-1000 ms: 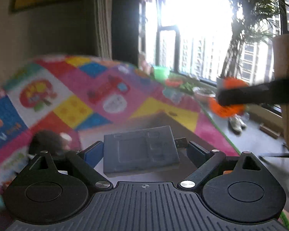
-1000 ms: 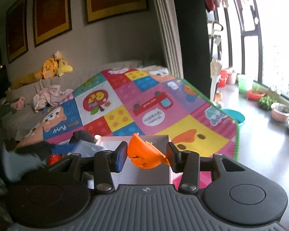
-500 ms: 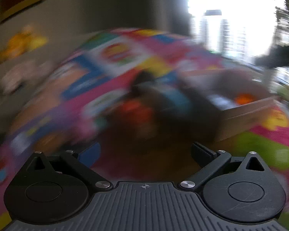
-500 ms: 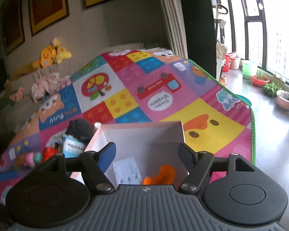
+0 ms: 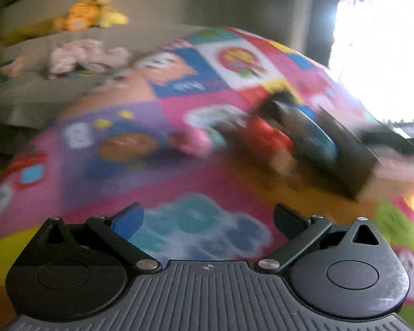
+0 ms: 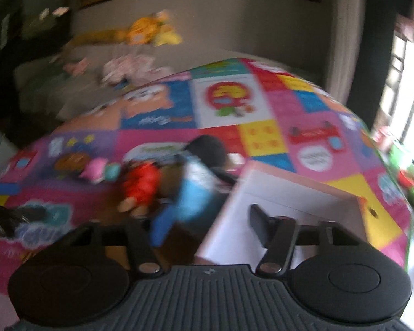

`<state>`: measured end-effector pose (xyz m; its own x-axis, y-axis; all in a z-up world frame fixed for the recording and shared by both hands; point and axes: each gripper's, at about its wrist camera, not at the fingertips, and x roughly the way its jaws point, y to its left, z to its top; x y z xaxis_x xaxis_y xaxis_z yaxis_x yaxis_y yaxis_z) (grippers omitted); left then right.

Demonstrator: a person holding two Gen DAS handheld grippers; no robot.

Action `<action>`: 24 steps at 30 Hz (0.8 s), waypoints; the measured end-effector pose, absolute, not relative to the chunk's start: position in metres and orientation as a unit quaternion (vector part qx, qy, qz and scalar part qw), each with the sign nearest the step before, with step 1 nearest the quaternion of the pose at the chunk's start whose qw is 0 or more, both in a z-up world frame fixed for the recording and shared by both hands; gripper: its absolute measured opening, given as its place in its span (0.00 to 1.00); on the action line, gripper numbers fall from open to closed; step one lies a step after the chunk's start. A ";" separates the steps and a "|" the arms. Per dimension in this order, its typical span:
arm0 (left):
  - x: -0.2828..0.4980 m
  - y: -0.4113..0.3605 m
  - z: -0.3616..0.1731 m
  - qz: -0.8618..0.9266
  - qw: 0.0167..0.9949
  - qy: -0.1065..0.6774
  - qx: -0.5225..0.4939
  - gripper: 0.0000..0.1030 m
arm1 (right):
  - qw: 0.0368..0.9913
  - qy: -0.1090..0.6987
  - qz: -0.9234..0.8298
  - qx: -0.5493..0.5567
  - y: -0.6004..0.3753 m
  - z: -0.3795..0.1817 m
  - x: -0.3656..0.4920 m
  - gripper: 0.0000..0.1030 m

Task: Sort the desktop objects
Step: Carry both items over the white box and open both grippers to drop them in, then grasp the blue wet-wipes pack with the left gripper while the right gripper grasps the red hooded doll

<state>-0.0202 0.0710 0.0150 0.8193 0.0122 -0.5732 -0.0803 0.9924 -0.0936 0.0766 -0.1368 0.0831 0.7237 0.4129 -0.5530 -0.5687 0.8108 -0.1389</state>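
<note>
Both views are blurred by motion. My left gripper (image 5: 207, 218) is open and empty above the colourful play mat (image 5: 118, 165). My right gripper (image 6: 207, 226) is open and empty, over the left edge of the white box (image 6: 289, 201). Left of the box lie a red toy (image 6: 142, 183), a light blue packet (image 6: 196, 190), a black round object (image 6: 209, 149) and a small pink and teal piece (image 6: 102, 169). The left wrist view shows the red toy (image 5: 270, 135), a blue object (image 5: 314, 135) and the box's dark side (image 5: 345, 154) at the right.
The play mat (image 6: 234, 104) covers the floor. A grey sofa (image 6: 77, 63) with yellow plush toys (image 6: 151, 30) and a heap of clothes (image 6: 129, 66) stands behind it. Bright windows (image 6: 405, 82) are on the right. My left gripper's arm shows at the left edge (image 6: 0, 218).
Both grippers let go: the grey flat item and the orange piece went into the box. Both then swung left toward the pile of objects beside the box.
</note>
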 end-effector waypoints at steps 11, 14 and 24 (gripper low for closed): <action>-0.012 0.058 0.000 0.005 0.944 0.328 -0.046 1.00 | 0.894 0.291 0.268 -0.208 -0.022 0.039 0.128 0.53; -0.013 0.061 -0.001 0.003 0.943 0.327 -0.056 1.00 | 0.884 0.321 0.266 -0.211 -0.015 0.026 0.143 0.48; -0.015 0.061 0.000 0.001 0.942 0.329 -0.061 1.00 | 0.858 0.372 0.342 -0.089 -0.119 0.062 0.072 0.48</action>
